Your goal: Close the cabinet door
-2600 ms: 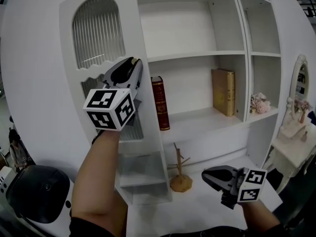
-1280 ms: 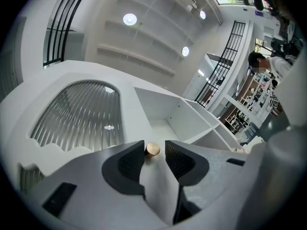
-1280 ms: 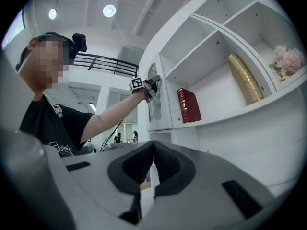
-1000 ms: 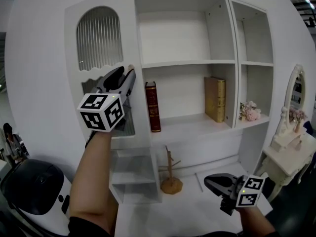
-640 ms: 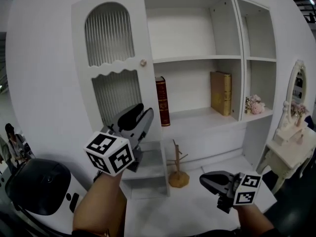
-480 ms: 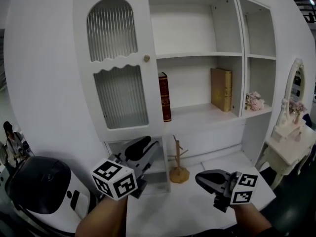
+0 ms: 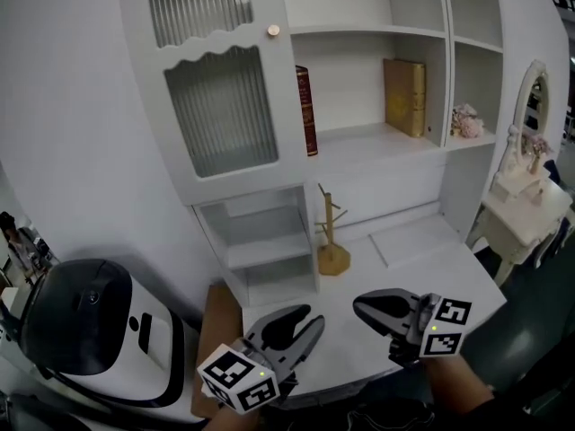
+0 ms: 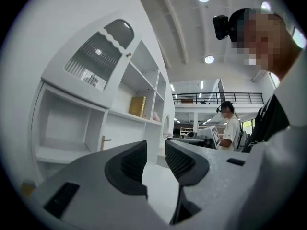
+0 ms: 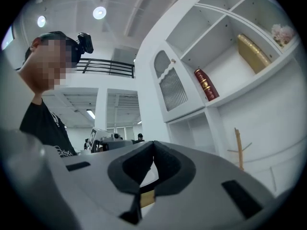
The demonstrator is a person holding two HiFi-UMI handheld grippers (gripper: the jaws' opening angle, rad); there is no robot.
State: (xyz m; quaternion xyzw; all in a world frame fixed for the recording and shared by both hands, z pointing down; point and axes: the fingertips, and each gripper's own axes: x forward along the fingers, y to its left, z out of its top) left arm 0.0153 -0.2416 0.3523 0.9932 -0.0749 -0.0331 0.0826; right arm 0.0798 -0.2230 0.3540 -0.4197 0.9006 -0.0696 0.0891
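The white cabinet door with ribbed glass panes and a small brass knob lies flat against the cabinet front, left of the open shelves. It also shows in the left gripper view and the right gripper view. My left gripper hangs low near the table's front edge, far below the door. Its jaws are closing, a gap still shows between them, and nothing is in it. My right gripper hovers beside it over the table, its fingertips touching and holding nothing.
A red book, a gold book and pink flowers sit on the shelf. A wooden branch stand stands on the white table. A round black-and-white appliance is at the left, a small mirrored dresser at the right.
The door went from ajar to flat against the cabinet. My left gripper left the knob and dropped to table height. The right gripper drifted a little left.
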